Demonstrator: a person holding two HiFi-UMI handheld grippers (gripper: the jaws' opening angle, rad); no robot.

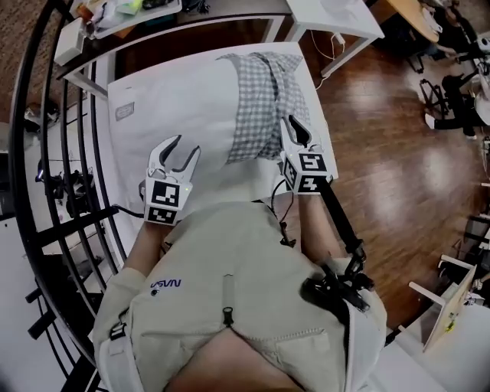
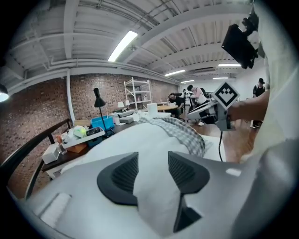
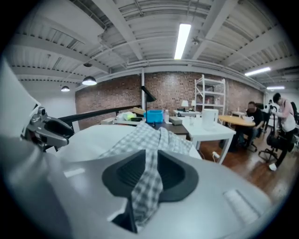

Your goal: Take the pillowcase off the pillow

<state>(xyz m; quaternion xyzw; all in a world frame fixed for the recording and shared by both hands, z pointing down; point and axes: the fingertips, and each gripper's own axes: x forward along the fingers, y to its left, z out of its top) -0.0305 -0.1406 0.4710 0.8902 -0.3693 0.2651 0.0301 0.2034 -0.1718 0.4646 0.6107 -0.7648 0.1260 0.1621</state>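
A white pillow (image 1: pixel 184 99) lies lengthwise on the white table before me. The grey checked pillowcase (image 1: pixel 264 99) is bunched over its far right part. My left gripper (image 1: pixel 182 153) hovers over the pillow's near left end with its jaws wide apart; in the left gripper view (image 2: pixel 153 170) only white pillow fabric (image 2: pixel 140 140) shows between the pads. My right gripper (image 1: pixel 297 132) sits at the pillowcase's near edge. In the right gripper view (image 3: pixel 150 170) a strip of checked cloth (image 3: pixel 149 135) runs through the narrow gap between the pads, which stand slightly apart.
A cluttered desk (image 1: pixel 115 15) and a white table (image 1: pixel 333 15) stand beyond the pillow. A black metal rail (image 1: pixel 69 153) curves along the left. Wooden floor (image 1: pixel 383 138) with chairs and cables lies to the right. People work at far desks (image 3: pixel 254 112).
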